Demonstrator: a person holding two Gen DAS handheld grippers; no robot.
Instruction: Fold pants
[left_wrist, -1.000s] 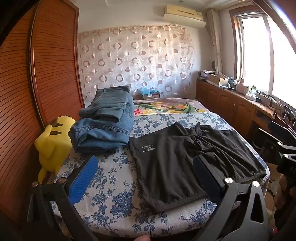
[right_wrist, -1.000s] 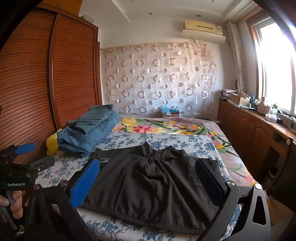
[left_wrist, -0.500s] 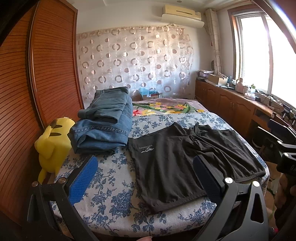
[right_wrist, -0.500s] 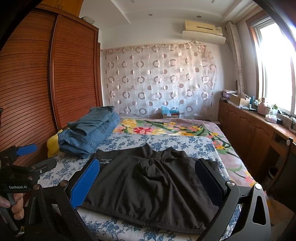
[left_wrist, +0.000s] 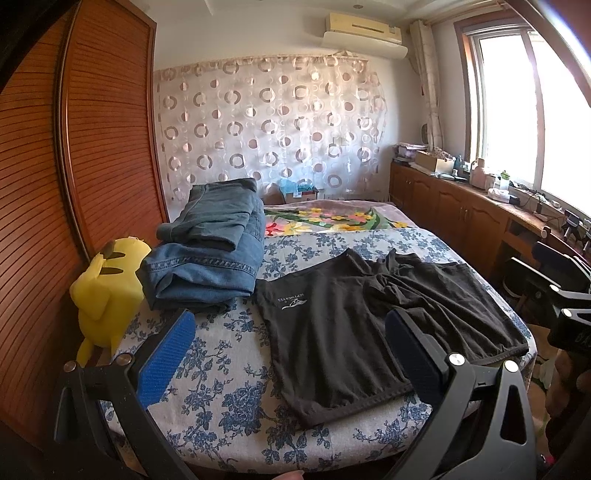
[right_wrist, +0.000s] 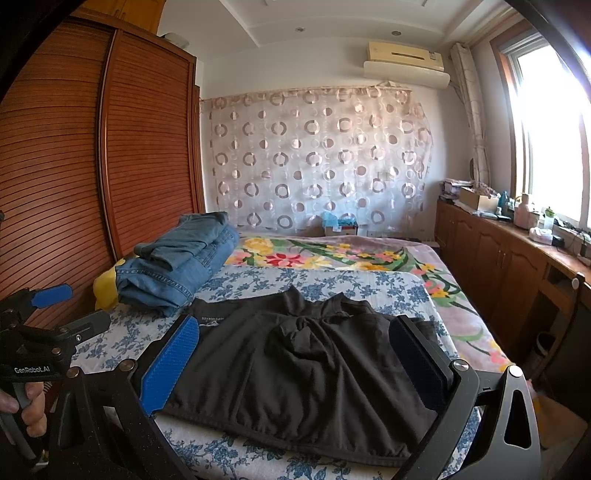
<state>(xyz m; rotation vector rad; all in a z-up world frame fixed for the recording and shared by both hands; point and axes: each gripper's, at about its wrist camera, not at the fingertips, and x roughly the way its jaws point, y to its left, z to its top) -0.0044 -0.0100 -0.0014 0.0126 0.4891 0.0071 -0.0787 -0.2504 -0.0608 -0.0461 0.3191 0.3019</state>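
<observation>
Black shorts (left_wrist: 369, 325) with a small white logo lie spread flat on the blue-flowered bedsheet (left_wrist: 221, 369), crumpled at the crotch; they also show in the right wrist view (right_wrist: 314, 362). My left gripper (left_wrist: 288, 332) is open and empty, held above the near edge of the bed. My right gripper (right_wrist: 295, 339) is open and empty, hovering over the near hem of the shorts. The left gripper also appears at the left edge of the right wrist view (right_wrist: 37, 332), and the right gripper at the right edge of the left wrist view (left_wrist: 561, 295).
A stack of folded blue jeans (left_wrist: 210, 258) lies at the bed's left. A yellow plush toy (left_wrist: 103, 291) sits beside it against the wooden wardrobe (left_wrist: 74, 166). A floral blanket (left_wrist: 325, 218) covers the far bed. Wooden cabinets (left_wrist: 461, 210) run along the right wall.
Both grippers have drawn back and risen slightly, so the bed looks a little farther and lower. The shorts have not moved, and both grippers stay open.
</observation>
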